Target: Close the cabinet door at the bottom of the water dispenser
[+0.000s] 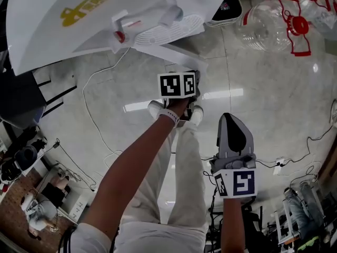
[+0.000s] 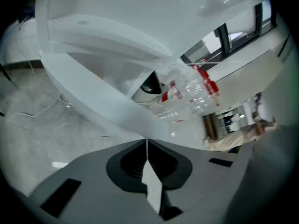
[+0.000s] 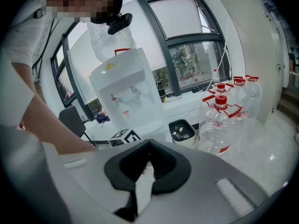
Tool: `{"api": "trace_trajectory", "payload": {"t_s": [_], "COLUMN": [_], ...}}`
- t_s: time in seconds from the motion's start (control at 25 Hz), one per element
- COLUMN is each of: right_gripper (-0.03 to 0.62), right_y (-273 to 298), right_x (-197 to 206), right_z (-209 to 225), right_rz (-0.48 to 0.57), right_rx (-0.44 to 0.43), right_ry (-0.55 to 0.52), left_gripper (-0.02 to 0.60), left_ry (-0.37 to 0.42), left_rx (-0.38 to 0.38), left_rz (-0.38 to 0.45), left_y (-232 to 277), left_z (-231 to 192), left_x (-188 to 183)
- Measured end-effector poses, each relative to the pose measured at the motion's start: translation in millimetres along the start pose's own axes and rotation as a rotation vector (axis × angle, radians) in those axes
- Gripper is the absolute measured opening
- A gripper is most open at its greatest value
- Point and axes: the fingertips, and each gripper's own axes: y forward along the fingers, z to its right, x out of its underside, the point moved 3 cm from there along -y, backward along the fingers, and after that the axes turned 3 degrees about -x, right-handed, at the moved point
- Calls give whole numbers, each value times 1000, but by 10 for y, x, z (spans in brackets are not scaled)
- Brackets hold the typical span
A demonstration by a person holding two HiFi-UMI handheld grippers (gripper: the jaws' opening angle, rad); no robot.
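Observation:
The white water dispenser (image 1: 105,15) stands at the top of the head view, seen from above; it also shows upright in the right gripper view (image 3: 126,92). Its bottom cabinet door (image 1: 181,54) stands open, and its white edge (image 2: 107,106) runs slantwise across the left gripper view. My left gripper (image 1: 179,83) reaches low to that door, shut and empty, with its tips (image 2: 147,141) right at the door's edge. My right gripper (image 1: 231,119) hangs back to the right, away from the dispenser, shut (image 3: 148,146) on nothing.
Empty clear bottles with red caps (image 1: 284,20) lie right of the dispenser, next to a small bin (image 1: 226,7). A white cable (image 1: 89,109) trails over the tiled floor at left. The person's white shoes (image 1: 157,108) stand just below the door.

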Motion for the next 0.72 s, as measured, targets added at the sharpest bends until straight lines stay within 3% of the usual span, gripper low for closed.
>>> {"api": "trace_trajectory", "payload": {"t_s": [0.04, 0.08, 0.28, 0.72], "right_gripper": [9, 9, 9, 9], "right_y": [7, 11, 52, 63], "right_x": [-9, -16, -9, -23], "right_z": [19, 37, 112, 176], "right_rz": [1, 2, 10, 16], "right_rx": [3, 6, 11, 12], "right_ry": [2, 4, 12, 20], "left_gripper": [6, 5, 6, 5], "left_ry": [12, 24, 65, 122], "left_rx": [-44, -69, -23, -34], "left_rz": [-12, -19, 39, 120], "left_y": [26, 55, 80, 131], "left_z": [-61, -121, -148, 9], "left_x": [-14, -25, -199, -427]}}
